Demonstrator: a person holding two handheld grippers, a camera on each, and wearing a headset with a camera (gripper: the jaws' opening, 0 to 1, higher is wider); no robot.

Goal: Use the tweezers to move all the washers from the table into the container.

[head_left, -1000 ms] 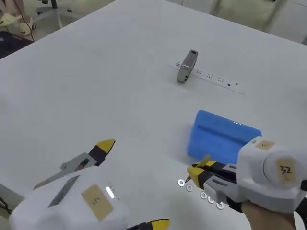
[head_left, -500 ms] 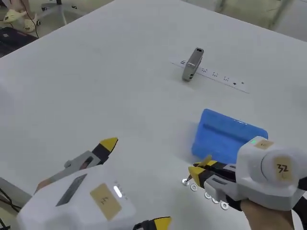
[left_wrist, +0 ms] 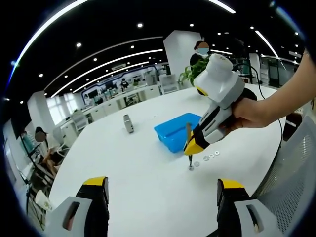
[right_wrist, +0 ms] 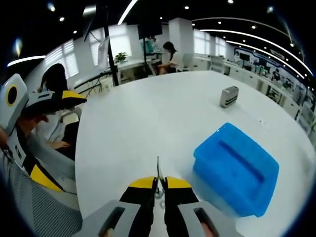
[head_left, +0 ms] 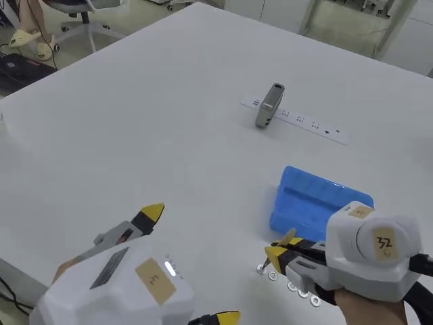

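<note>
My right gripper (head_left: 277,249) is shut on thin metal tweezers (right_wrist: 158,173), which point down at the table. Their tip (head_left: 261,269) meets the leftmost washer in a short row of small silver washers (head_left: 293,287) in front of the blue container (head_left: 318,203). In the left gripper view the right gripper (left_wrist: 193,147) holds the tweezers (left_wrist: 188,143) over the washers (left_wrist: 205,159), beside the container (left_wrist: 175,131). The container (right_wrist: 237,168) sits just right of the tweezers in the right gripper view. My left gripper (head_left: 188,265) hangs open and holds nothing, off to the left of the washers.
A grey box (head_left: 268,105) stands on a white power strip (head_left: 304,122) at the far side of the white table (head_left: 135,122). An office chair (head_left: 74,13) stands beyond the table's far left edge. People sit at desks in the background.
The head camera has shifted a little. The tweezers' tip stays at the leftmost washer, and neither gripper has visibly moved relative to the container.
</note>
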